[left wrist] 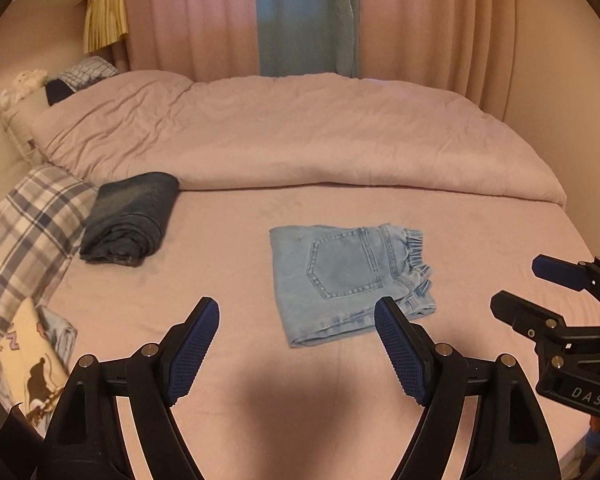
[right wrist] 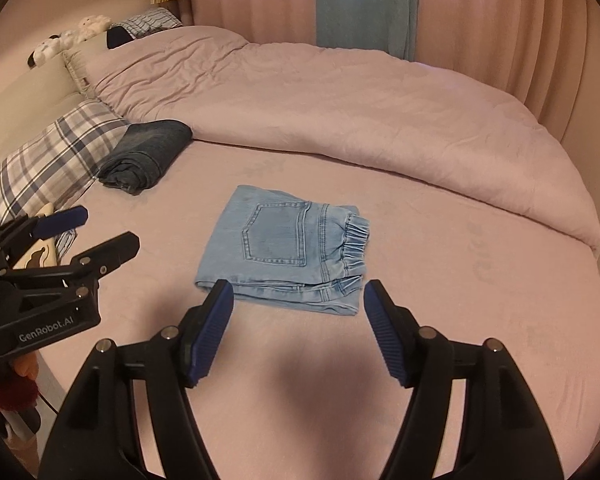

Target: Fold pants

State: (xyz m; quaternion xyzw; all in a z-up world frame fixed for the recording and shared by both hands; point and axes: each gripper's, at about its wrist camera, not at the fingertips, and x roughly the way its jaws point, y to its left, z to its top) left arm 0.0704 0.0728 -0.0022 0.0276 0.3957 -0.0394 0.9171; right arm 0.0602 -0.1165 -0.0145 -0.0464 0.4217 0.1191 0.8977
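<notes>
Up close, the left gripper [left wrist: 296, 346] and right gripper [right wrist: 298, 330] both hang spread wide, holding nothing. Beyond them the light denim pants [right wrist: 288, 250] lie folded flat on the bed sheet [right wrist: 440, 280]: soft, floppy layers, best pinched together at a thick edge.

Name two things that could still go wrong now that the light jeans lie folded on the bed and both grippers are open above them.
1. The jeans lie loose: their stacked layers show at the near edge, so a brush from the right gripper could slide them apart.
2. The left gripper and the right one hang close together; they may bump when moved away.
</notes>
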